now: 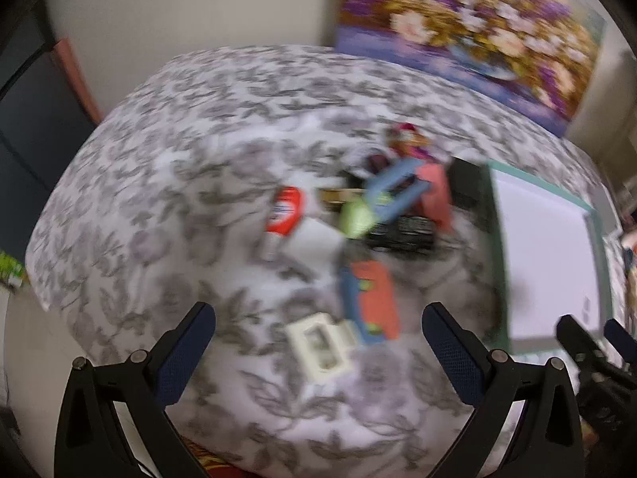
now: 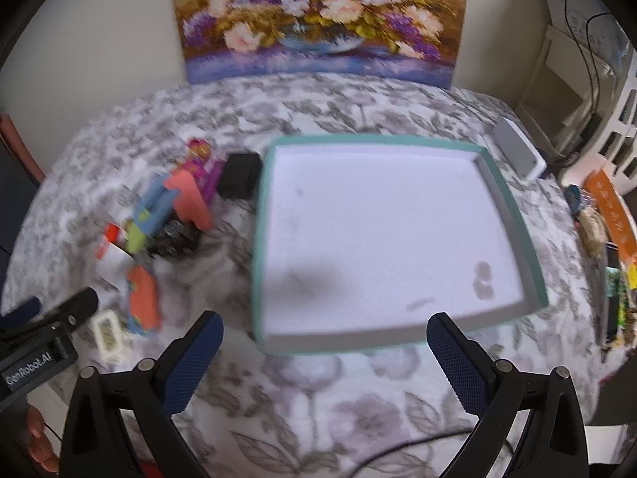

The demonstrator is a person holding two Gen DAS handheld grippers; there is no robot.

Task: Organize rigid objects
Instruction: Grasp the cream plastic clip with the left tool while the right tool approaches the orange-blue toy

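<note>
A pile of small rigid objects lies on the leaf-patterned cloth: a red-and-white tube [image 1: 286,212], a blue frame piece [image 1: 392,189], a coral-and-blue toy [image 1: 372,302], a white rectangular gadget [image 1: 320,346], a black remote [image 1: 402,235] and a black box [image 2: 239,175]. A teal-rimmed white tray [image 2: 513,203] sits to their right, empty. My left gripper [image 1: 318,342] is open above the white gadget. My right gripper [image 2: 324,342] is open over the tray's near rim. The left view is blurred.
A flower painting [image 2: 318,16] leans on the wall behind the table. A white device [image 2: 517,151] lies past the tray's far right corner. Clutter and an orange box [image 2: 609,203] line the right edge. A cable [image 2: 398,450] runs below my right gripper.
</note>
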